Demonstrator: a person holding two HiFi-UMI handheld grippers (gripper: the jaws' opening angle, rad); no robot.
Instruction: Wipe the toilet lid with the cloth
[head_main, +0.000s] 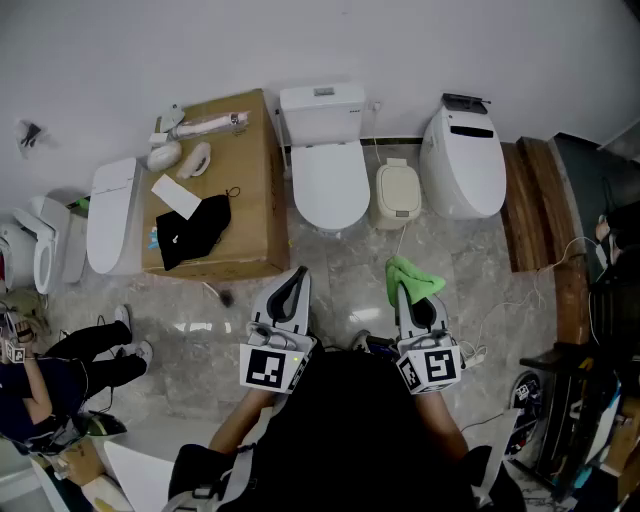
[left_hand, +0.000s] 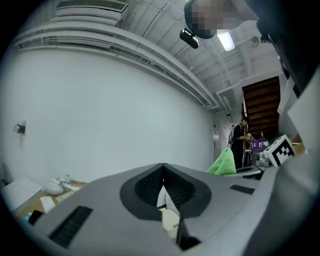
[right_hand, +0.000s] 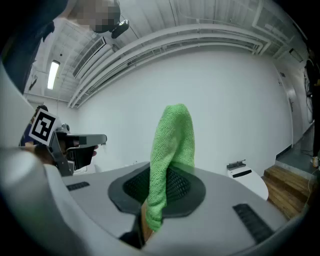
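A pale grey marble floor (head_main: 460, 260) runs to a plain white wall (head_main: 400, 40), where a white ceramic toilet (head_main: 325, 150) stands with its rounded white lid (head_main: 330, 185) closed and bare. Left of the toilet sits a brown cardboard box (head_main: 250, 130) carrying a black fabric bag (head_main: 195, 230) and a white sheet of paper (head_main: 176, 195). Just right of the toilet is a small cream plastic bin (head_main: 398, 192), and beyond that a white tankless toilet (head_main: 465, 165). In front of the toilet, short of its bowl, a person holds both tools. The left gripper (head_main: 298, 275) has its jaws pressed together with nothing between them, pointing at the toilet's front edge. The right gripper (head_main: 410, 298), to the toilet's front right, is clamped on a bright green microfibre cloth (head_main: 412, 276), which stands up from between the closed jaws and flops over them, well apart from the lid. Far left of the toilet, another person (head_main: 60, 375) sits on the floor.
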